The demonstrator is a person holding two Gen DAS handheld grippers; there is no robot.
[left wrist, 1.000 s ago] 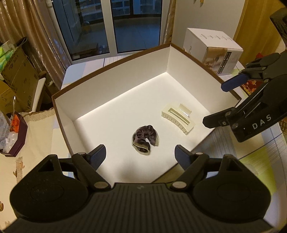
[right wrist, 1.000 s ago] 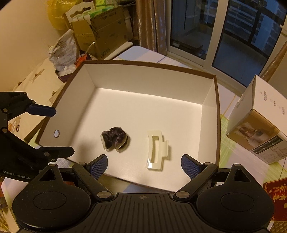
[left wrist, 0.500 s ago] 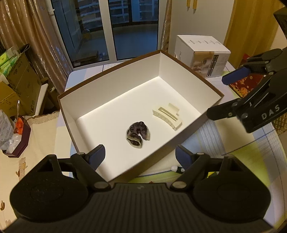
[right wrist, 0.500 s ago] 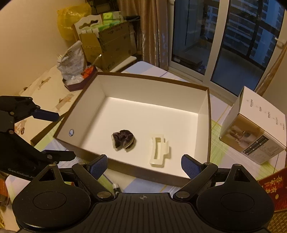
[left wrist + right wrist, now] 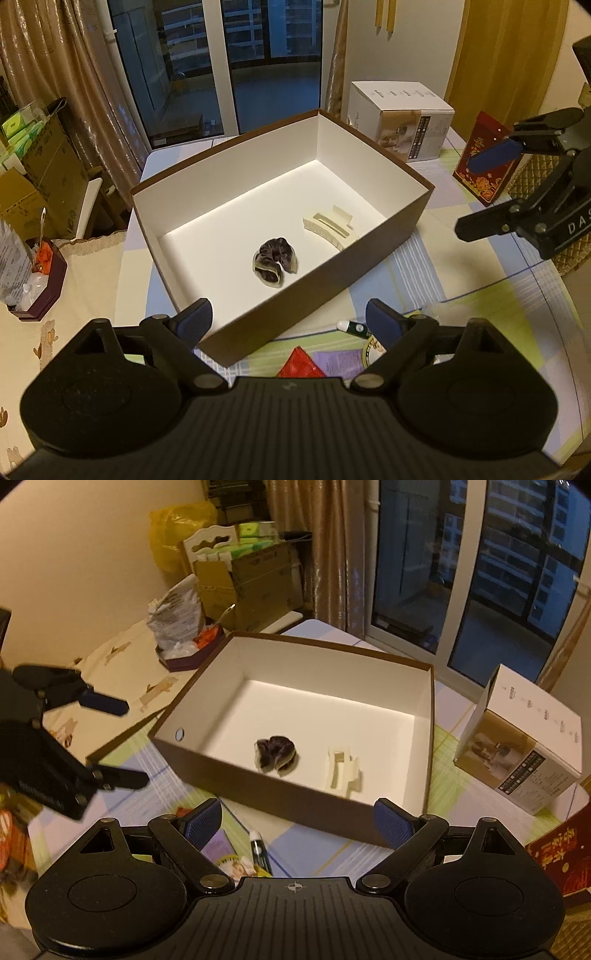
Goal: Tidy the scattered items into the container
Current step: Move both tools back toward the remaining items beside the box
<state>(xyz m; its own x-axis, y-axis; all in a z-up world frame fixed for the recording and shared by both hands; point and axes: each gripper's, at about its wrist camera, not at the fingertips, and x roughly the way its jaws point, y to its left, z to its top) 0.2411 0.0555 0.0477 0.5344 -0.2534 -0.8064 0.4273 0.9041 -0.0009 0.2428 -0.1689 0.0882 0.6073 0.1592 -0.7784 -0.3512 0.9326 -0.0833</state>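
Observation:
A brown box with a white inside (image 5: pixel 332 269) (image 5: pixel 284 790) stands on the table. In it lie a dark scrunchie (image 5: pixel 274 260) (image 5: pixel 275 752) and a cream hair claw clip (image 5: pixel 328 227) (image 5: pixel 341 770). On the table before the box lie a small white-capped green tube (image 5: pixel 352 326) (image 5: pixel 259 851), a red packet (image 5: pixel 301 365) and a purple printed card (image 5: pixel 340 360) (image 5: pixel 218 847). My left gripper (image 5: pixel 290 323) is open above the box's near edge, empty. My right gripper (image 5: pixel 297 819) is open too, above the table before the box; it also appears in the left wrist view (image 5: pixel 480 192).
A white carton (image 5: pixel 402 122) (image 5: pixel 524 746) stands right of the box, with a red packet (image 5: pixel 487 158) beside it. At the left sits a purple tray of odds and ends (image 5: pixel 37 288) (image 5: pixel 188 650). Cardboard boxes (image 5: pixel 247 579) and curtains stand behind.
Both grippers have pulled back and risen from above the box, so the box looks smaller and the tube, red packet and card in front of it have come into view.

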